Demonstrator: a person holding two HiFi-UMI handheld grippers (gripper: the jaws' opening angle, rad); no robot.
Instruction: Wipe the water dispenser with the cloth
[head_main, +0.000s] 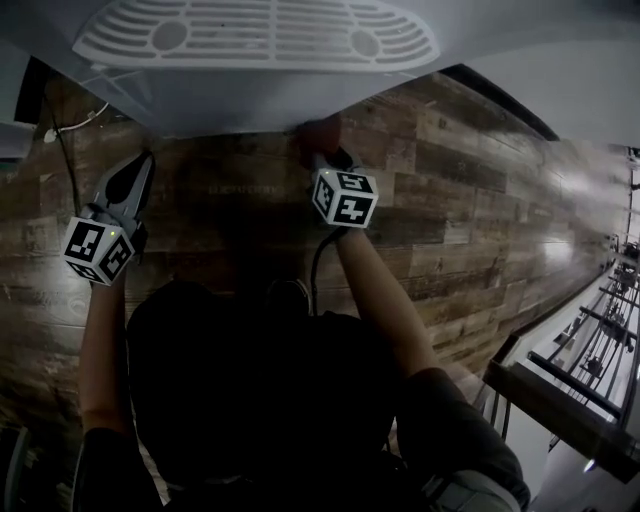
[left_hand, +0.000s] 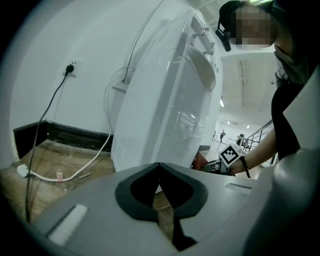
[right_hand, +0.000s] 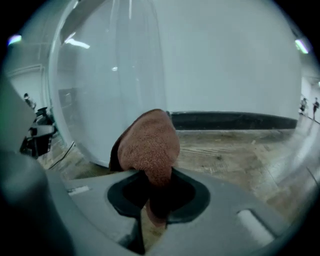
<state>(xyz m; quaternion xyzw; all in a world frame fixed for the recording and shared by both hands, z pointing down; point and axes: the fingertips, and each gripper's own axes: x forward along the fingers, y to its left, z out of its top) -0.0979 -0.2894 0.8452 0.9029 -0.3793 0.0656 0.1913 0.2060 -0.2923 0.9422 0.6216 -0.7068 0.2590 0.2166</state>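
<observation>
The white water dispenser (head_main: 260, 90) stands in front of me, its tall side (left_hand: 165, 100) filling the left gripper view. My right gripper (head_main: 325, 155) is shut on a reddish-brown cloth (head_main: 318, 135) and holds it low against the dispenser's body (right_hand: 100, 90). In the right gripper view the cloth (right_hand: 150, 142) bulges up out of the gripper (right_hand: 152, 185). My left gripper (head_main: 135, 172) hangs to the left of the dispenser, apart from it, shut with nothing in it (left_hand: 159, 167). The cloth (left_hand: 200, 161) also shows beside the dispenser's base.
A white cable (left_hand: 65, 175) lies on the wood floor (head_main: 480, 200) left of the dispenser, and a black cord runs up to a wall socket (left_hand: 70, 67). A black skirting (right_hand: 235, 120) lines the wall. A metal railing (head_main: 590, 340) stands at the far right.
</observation>
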